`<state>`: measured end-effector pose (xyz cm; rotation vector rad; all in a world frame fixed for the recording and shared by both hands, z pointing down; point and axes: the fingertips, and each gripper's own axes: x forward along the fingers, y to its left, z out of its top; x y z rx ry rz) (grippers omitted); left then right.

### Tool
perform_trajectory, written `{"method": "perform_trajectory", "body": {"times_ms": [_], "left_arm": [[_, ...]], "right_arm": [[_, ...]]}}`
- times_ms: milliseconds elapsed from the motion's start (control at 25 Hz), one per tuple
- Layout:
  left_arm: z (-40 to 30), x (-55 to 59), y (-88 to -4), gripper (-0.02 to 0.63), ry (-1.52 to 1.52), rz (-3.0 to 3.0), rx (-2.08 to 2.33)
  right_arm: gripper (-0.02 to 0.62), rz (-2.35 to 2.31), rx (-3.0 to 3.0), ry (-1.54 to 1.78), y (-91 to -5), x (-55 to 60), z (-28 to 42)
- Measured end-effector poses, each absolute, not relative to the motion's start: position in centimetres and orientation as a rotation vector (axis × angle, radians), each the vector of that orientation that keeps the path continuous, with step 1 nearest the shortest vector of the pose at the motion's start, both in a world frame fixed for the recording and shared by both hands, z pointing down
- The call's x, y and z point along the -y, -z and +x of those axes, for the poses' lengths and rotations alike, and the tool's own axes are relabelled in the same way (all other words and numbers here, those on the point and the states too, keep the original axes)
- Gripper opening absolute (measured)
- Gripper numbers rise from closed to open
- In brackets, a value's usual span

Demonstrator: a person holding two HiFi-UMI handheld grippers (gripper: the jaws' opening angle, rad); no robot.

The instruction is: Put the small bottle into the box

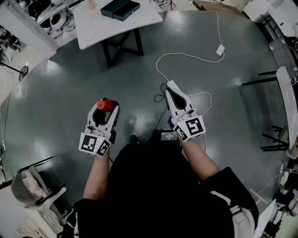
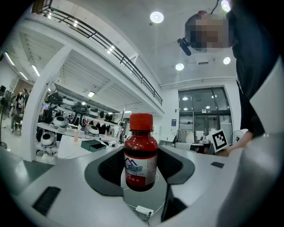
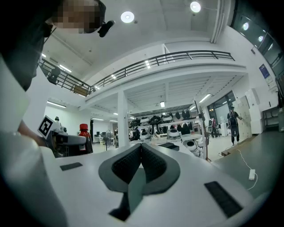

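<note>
A small dark-red bottle (image 2: 141, 153) with a red cap (image 1: 105, 104) stands upright between the pads of my left gripper (image 1: 106, 110), which is shut on it and held level above the grey floor. My right gripper (image 1: 171, 93) is beside it to the right, its jaws closed together with nothing in them. In the right gripper view the fingertips (image 3: 140, 148) meet, and the bottle (image 3: 84, 138) shows at the left. A black box (image 1: 120, 8) lies on the white table (image 1: 93, 25) ahead; the left gripper view also shows this box (image 2: 94, 145) at a distance.
A white cable with a power adapter (image 1: 220, 49) snakes across the floor ahead of the right gripper. The table's black legs (image 1: 122, 49) stand in front. A bin or chair (image 1: 29, 187) sits at the lower left, and white furniture (image 1: 287, 100) at the right.
</note>
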<state>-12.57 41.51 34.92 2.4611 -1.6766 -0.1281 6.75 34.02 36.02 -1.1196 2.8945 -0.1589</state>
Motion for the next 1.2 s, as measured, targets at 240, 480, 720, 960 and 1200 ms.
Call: {"method": "perform_trajectory", "body": {"times_ms": [240, 480, 720, 960, 1200], "left_arm": [[-11.6, -41.9, -35.0, 0.232, 0.136, 2.450, 1.662], [-10.7, -42.0, -34.9, 0.232, 0.144, 2.445, 1.647], [-9.5, -41.5, -34.6, 0.232, 0.167, 2.441, 1.657], [-7.0, -41.1, -34.6, 0.232, 0.176, 2.432, 1.660], [-4.4, -40.8, -34.8, 0.232, 0.212, 2.415, 1.656]], "right_arm": [[0.032, -1.121, -2.891, 0.178, -36.1, -34.4, 7.6], [0.034, -1.085, -2.851, 0.205, -35.7, -34.3, 8.9], [0.034, -1.152, -2.869, 0.204, -36.2, -33.0, 11.6], [0.034, -1.141, -2.863, 0.222, -36.9, -32.7, 14.3], [0.034, -1.124, -2.850, 0.248, -37.0, -32.4, 17.2]]}}
